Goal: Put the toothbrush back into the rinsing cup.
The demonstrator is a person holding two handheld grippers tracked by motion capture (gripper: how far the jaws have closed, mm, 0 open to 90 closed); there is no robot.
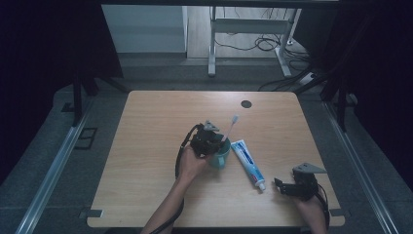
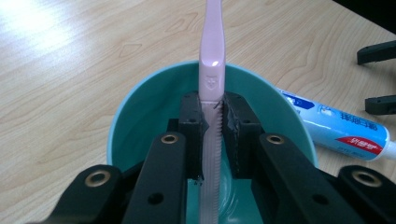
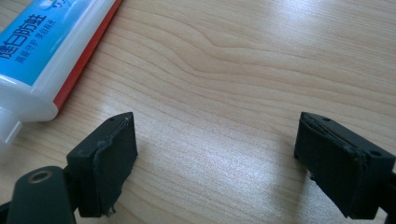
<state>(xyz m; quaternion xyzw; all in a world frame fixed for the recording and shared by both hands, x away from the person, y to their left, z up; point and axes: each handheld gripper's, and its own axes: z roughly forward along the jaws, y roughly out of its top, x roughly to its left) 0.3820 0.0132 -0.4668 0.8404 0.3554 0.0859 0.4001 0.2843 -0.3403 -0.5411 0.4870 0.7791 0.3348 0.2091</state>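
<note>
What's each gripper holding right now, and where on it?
The left gripper is shut on the pink toothbrush, gripping its handle over the teal cup. The right gripper is open and holds nothing; the toothpaste lies beside it.

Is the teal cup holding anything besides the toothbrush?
No. The cup interior shows bare teal around the toothbrush, which the left claw clamps over it; the bottom is partly hidden.
</note>
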